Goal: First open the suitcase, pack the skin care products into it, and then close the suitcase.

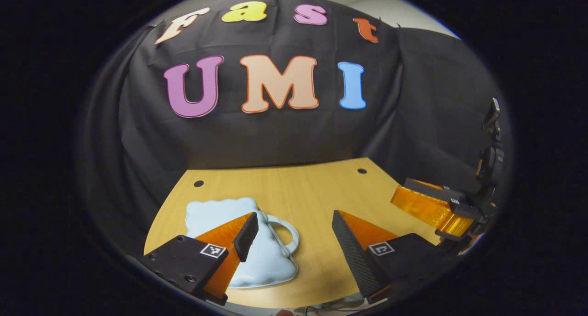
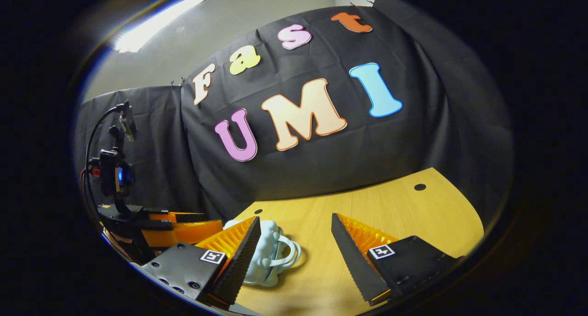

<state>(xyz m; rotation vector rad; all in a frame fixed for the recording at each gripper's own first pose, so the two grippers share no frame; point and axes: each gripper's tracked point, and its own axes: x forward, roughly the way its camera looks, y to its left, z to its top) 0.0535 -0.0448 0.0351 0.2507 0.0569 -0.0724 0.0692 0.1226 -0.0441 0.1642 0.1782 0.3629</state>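
Suitcase (image 1: 257, 256) lies closed on table (image 1: 312, 201).

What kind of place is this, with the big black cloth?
Probably a small recording booth, not a home. A black cloth wall hangs behind a bare wooden table. On it lies one pale blue suitcase, and a camera stand sits at the side.

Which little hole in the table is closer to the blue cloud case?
The left hole, just behind the cloud case in the left gripper view; the right hole sits far aside.
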